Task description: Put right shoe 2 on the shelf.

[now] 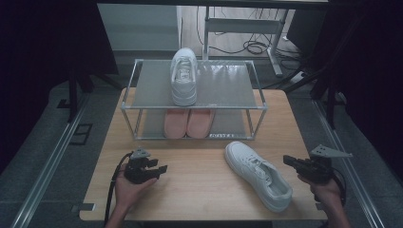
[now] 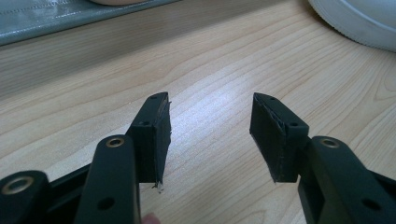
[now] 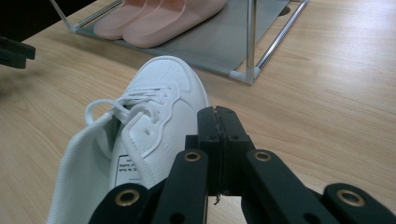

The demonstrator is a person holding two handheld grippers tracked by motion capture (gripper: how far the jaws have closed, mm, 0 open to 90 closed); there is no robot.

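The wooden table is being seen from above, with its bare near half being taken up by the loose shoe and the two grippers. At its far half a two-shelf metal rack is being stood, its frame of thin silver tubes and its shelves of grey sheet. On the top shelf a white sneaker is being kept, its long axis running near to far. On the lower shelf a pair of pink slippers is being kept side by side, toes toward the near side.

The second white sneaker is being left lying upright on its sole on the table, near the rack's right front corner but apart from it. Its long axis is being laid on a diagonal: the toe is pointing to the far left, toward the rack, and the heel opening to the near right. In the right gripper view the heel collar and tongue label are being shown closest, with the laces and toe beyond.

The right gripper is being held just right of the sneaker's heel, apart from it, with its jaws pressed together on nothing. The left gripper is being held over bare wood at the near left, well apart from the sneaker, with its jaws spread wide and nothing between them.
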